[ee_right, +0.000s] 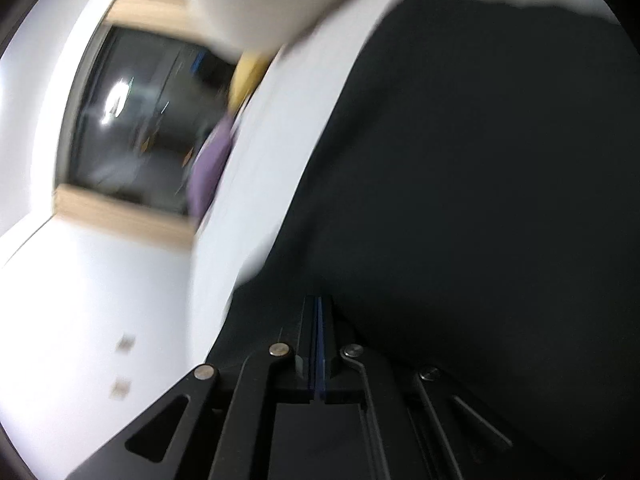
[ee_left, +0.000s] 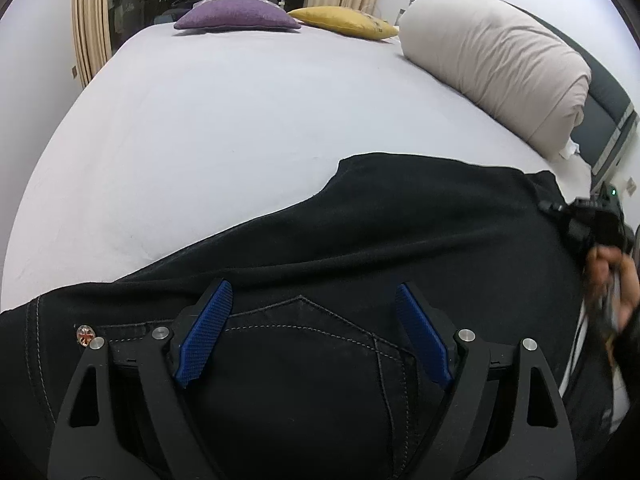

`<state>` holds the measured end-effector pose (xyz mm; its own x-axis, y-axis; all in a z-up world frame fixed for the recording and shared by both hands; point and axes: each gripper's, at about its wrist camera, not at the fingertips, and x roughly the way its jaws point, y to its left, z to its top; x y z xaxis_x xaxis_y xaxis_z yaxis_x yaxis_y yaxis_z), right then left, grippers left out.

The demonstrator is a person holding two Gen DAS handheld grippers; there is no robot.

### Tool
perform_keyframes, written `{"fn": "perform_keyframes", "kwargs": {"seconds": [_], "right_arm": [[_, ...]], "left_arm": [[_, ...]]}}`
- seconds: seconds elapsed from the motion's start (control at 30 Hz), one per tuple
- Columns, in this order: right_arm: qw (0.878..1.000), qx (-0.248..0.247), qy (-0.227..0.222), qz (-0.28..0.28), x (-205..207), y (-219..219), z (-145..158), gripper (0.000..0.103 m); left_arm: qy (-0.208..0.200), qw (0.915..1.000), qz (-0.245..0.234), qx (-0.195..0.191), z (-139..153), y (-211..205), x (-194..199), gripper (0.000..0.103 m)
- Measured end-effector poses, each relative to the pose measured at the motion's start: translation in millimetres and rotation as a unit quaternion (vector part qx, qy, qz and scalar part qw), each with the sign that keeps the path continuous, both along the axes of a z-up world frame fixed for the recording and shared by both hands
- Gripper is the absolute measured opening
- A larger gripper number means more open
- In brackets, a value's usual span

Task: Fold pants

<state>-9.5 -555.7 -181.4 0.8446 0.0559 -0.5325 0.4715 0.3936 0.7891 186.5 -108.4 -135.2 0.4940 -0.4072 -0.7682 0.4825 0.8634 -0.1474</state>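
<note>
Black pants (ee_left: 360, 220) lie spread across the near part of the bed, with a stitched back pocket (ee_left: 304, 344) and a metal rivet (ee_left: 85, 335) showing. My left gripper (ee_left: 313, 286) hovers open just above the pocket, its blue pads (ee_left: 208, 332) wide apart with nothing between them. At the right edge a hand (ee_left: 608, 276) holds my right gripper (ee_left: 568, 210) at the pants' far corner. The blurred right wrist view shows that gripper (ee_right: 318, 300) shut, pads together over the dark pants (ee_right: 480, 200). No fabric shows between the pads.
The pale sheet of the bed (ee_left: 240, 120) stretches beyond the pants. A purple cushion (ee_left: 236, 14) and a yellow cushion (ee_left: 344, 20) lie at the far end. A rolled beige duvet (ee_left: 500, 64) rests along the dark headboard (ee_left: 608, 96) on the right.
</note>
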Motion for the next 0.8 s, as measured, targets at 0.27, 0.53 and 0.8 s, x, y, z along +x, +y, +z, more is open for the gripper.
{"fn": "perform_keyframes", "kwargs": {"seconds": [0.27,0.53,0.8], "right_arm": [[0.983,-0.106,0.096,-0.115,-25,-73,23,0.000],[0.990,-0.043,-0.033,0.127,45,114,75,0.009],[0.933,0.012,0.015,0.358,159,299,29,0.013]], "left_arm": [[0.000,1.0000,-0.001,0.003,-4,-2,2,0.084],[-0.032,0.9986,0.038,0.021,22,0,-3,0.084],[-0.027,0.9830,0.162,0.082,24,86,0,0.084]]}}
